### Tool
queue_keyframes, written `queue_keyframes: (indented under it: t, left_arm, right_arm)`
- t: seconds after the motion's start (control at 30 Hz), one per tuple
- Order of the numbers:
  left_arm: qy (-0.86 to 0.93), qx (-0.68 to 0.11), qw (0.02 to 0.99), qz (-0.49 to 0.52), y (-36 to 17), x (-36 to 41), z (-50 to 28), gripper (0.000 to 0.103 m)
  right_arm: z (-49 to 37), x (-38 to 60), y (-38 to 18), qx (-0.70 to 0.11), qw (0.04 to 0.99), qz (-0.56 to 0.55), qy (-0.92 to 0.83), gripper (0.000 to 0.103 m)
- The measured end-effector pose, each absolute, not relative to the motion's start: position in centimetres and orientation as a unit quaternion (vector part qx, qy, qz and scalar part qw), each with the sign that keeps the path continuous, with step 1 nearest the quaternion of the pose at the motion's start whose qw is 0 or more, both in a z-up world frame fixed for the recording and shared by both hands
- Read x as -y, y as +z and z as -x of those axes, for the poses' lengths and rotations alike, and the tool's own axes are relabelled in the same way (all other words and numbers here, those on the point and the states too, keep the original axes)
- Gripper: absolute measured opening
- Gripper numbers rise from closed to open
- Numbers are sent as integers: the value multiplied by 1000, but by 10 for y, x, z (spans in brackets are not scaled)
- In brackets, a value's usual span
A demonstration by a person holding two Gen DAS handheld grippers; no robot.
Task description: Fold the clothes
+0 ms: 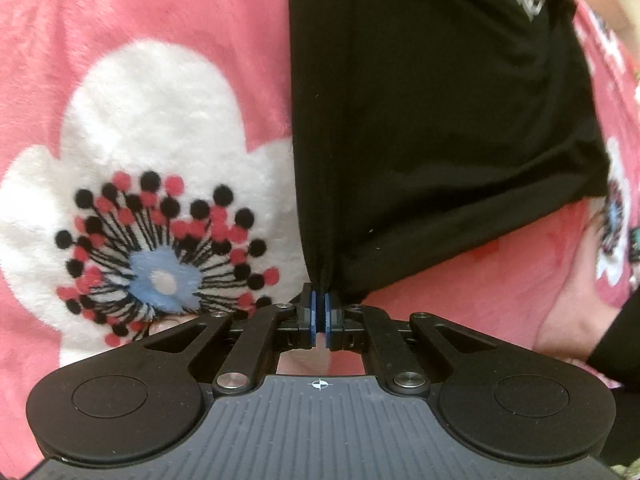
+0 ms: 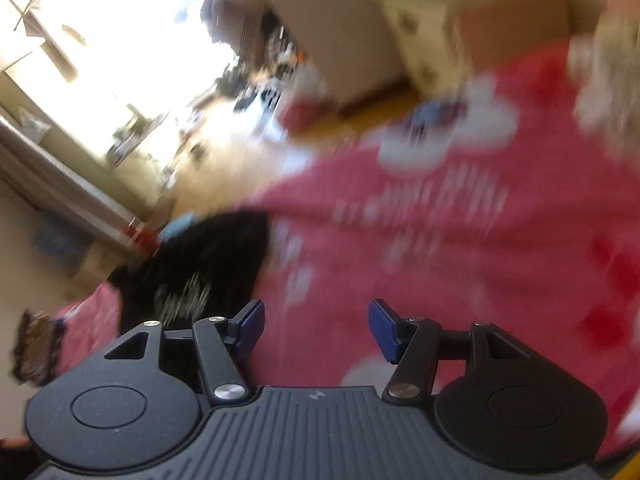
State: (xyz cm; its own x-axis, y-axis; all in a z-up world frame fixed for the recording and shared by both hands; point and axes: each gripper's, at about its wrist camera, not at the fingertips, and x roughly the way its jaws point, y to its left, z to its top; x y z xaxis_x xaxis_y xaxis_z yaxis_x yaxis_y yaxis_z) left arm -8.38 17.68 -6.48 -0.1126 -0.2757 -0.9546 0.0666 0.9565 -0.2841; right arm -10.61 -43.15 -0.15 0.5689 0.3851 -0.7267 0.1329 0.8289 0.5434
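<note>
The left gripper point(image 1: 321, 312) has its jaws closed on a bunched corner of the black garment point(image 1: 432, 120), which spreads away ahead of them over the pink flowered blanket point(image 1: 120, 40). The right gripper point(image 2: 316, 330) has its jaws wide and holds nothing, with the garment lying off to their left. I judge a fold is in hand; next, the pinched corner must be carried evenly across without dragging the cloth.

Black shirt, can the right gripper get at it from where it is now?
Probably yes. The right gripper is open and empty over the pink blanket, with the black shirt off to its left and nothing visibly between them, though the view is blurred.
</note>
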Motion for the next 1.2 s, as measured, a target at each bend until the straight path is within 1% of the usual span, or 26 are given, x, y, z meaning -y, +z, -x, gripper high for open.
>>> queue_keyframes:
  t: [0.13,0.27,0.33,0.37,0.4,0.43,0.47,0.5,0.6,0.73,0.93,1.2]
  left_arm:
    - [-141,-749,646,33,-77,-164,78,2]
    - [-153,-752,641,-2,-80,-154,75,2]
    - [-155,-750,643,0,-81,-155,76,2]
    - [-154,-750,643,5,-82,-157,76,2]
    - [-152,-751,642,12,-84,-159,76,3]
    - [-150,-752,642,19,-85,-161,75,3]
    - [-147,-753,641,26,-86,-163,74,3]
    - [-146,-753,640,30,-87,-164,74,3]
    - [-149,-752,642,26,-83,-165,75,2]
    - [-156,-748,645,18,-76,-166,76,2]
    - [-159,-746,647,27,-79,-172,76,2]
    - [-185,-740,646,27,-68,-174,75,2]
  right_arm:
    - [108,398,-52,-509,812,-267,99,58]
    - [101,377,-88,-544,790,-264,104,55]
    - [101,370,-102,-561,780,-257,105,44]
    - [104,365,-107,-568,777,-251,105,41]
    - [107,362,-110,-571,776,-245,107,31]
    - [111,359,-110,-574,776,-238,109,15]
    - [114,356,-109,-577,776,-230,111,5]
    - [118,353,-108,-579,776,-222,112,2]
    - [133,351,-89,-567,788,-213,111,1]
    - [156,364,-64,-567,781,-238,106,1]
    - [181,362,-76,-625,742,-231,72,1]
    - [186,375,-40,-591,774,-223,42,1]
